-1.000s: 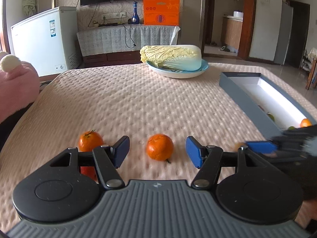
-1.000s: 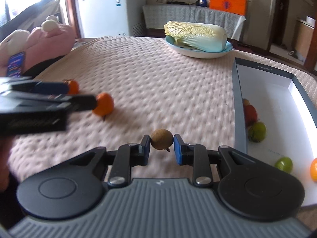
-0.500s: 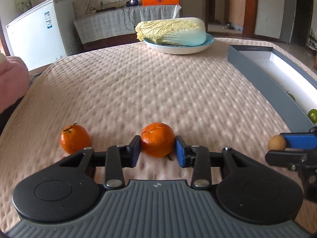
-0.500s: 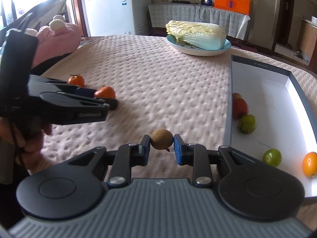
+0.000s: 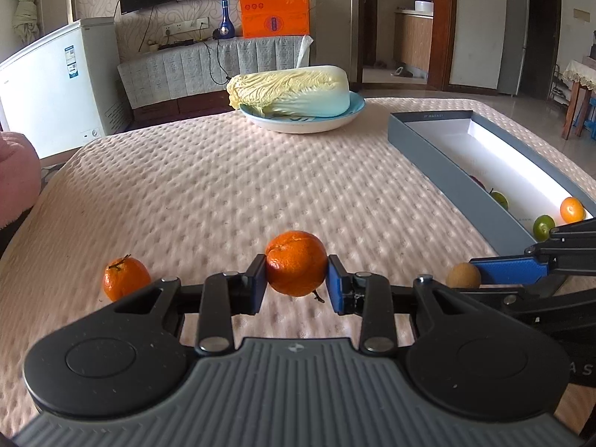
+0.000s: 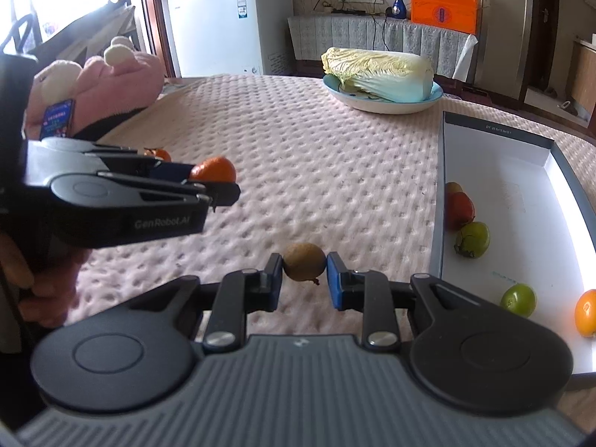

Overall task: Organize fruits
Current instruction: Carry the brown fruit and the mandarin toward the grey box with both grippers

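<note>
Left wrist view: the left gripper, wide open a moment ago, is closing on the round orange tangerine, ready to lift. The right gripper grips a small brown fruit.

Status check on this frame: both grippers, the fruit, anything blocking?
Left gripper closing on an orange, pads touching. Right gripper shut on a small brown fruit. Second orange on cloth. Box path clear.

So a second ago my left gripper was wide open short of the orange; now I've pushed in and the jaws are closing on it, pads touching both sides.
</note>
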The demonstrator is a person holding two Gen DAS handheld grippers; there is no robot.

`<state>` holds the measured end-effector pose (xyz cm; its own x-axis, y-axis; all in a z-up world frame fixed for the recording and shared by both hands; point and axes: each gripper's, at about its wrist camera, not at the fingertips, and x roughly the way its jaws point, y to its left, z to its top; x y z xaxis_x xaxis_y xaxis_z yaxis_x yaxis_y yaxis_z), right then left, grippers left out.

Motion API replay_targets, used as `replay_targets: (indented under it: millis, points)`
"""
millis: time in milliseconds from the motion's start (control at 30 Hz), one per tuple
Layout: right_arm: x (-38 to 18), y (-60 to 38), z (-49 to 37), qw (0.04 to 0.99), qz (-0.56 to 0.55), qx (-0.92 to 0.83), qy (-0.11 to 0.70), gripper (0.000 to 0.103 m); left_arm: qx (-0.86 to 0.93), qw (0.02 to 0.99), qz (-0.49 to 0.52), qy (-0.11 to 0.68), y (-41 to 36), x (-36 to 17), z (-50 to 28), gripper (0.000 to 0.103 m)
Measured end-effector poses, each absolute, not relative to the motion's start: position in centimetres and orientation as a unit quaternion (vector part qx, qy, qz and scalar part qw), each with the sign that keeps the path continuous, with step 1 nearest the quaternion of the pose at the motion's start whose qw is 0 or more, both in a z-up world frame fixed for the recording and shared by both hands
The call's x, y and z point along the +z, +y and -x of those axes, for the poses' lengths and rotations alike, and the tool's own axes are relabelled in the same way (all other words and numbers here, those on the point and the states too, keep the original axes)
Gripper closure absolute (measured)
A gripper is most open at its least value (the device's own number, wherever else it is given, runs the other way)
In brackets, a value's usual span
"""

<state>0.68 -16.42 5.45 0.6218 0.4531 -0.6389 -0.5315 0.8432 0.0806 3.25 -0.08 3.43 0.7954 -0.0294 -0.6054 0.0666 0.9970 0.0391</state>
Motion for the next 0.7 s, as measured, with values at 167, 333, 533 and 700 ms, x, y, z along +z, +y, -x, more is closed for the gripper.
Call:
replay_targets:
  millis: [167,333,533,700]
  points:
    - [5.48,-16.50,-0.69,0.897,0.049,0.285,0.333,0.074,-0.027,0.949,-0.013,0.315,0.10,3.60,-3.28,0.064]
    - [5.73,-16.88,-0.79,0.898,0.032,0.290,0.330,0.074,-0.030,0.948,-0.012,0.316,-0.13,3.75,-3.30,0.064]
    - [6.04,-17.07,-0.87,0.899,0.021,0.291,0.327,0.074,-0.020,0.948,-0.010,0.317,0.11,3.74,-3.32,0.064]
    - [6.47,-17.31,-0.69,0.900,0.018,0.297,0.319,0.074,-0.014,0.950,0.001,0.313,0.22,3.84,-3.37,0.064]
